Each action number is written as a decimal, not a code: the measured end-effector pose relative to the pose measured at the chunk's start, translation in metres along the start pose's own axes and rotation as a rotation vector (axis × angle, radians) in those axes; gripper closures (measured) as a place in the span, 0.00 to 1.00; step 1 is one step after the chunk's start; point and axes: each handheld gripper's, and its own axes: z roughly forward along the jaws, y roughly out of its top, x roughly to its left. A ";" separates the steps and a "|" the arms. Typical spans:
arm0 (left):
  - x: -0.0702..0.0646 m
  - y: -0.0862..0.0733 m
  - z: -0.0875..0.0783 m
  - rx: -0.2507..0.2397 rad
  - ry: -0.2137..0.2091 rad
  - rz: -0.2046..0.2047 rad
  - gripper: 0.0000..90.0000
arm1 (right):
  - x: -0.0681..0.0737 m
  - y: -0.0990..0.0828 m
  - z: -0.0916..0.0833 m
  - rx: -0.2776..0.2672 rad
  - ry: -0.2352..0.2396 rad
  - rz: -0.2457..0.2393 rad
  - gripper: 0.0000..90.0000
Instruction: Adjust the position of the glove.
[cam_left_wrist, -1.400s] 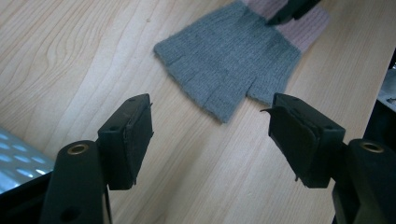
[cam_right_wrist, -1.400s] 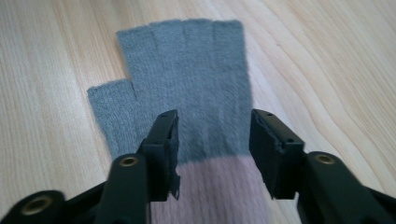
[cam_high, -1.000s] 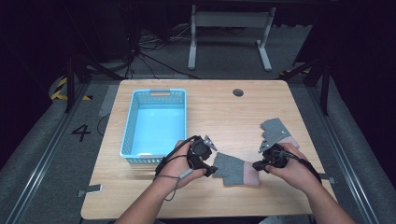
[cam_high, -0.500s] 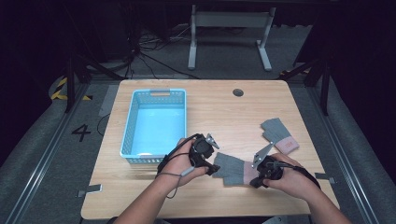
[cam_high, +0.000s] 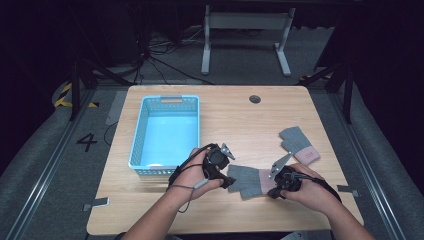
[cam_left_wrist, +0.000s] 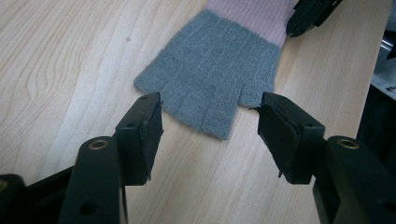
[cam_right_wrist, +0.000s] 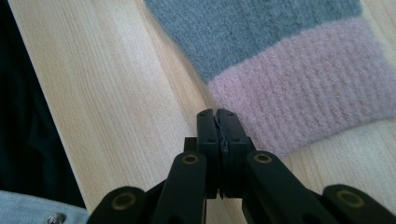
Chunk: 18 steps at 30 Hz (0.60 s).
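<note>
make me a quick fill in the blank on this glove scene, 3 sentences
1. The near glove is grey with a ____ cuff.
2. The left gripper has its jaws ____ at the glove's finger end.
3. The basket on the table is ____ in colour.

Missing words: pink; open; blue
</note>
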 end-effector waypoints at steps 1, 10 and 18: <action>0.000 0.000 0.000 0.000 0.000 0.000 0.45 | 0.000 0.000 0.000 -0.002 0.003 -0.003 0.99; 0.000 0.000 -0.002 -0.010 0.004 -0.009 0.44 | 0.001 -0.002 -0.017 -0.072 -0.008 0.003 0.97; 0.001 0.000 -0.003 -0.010 0.007 -0.011 0.44 | -0.006 -0.006 -0.032 -0.180 -0.066 0.058 0.92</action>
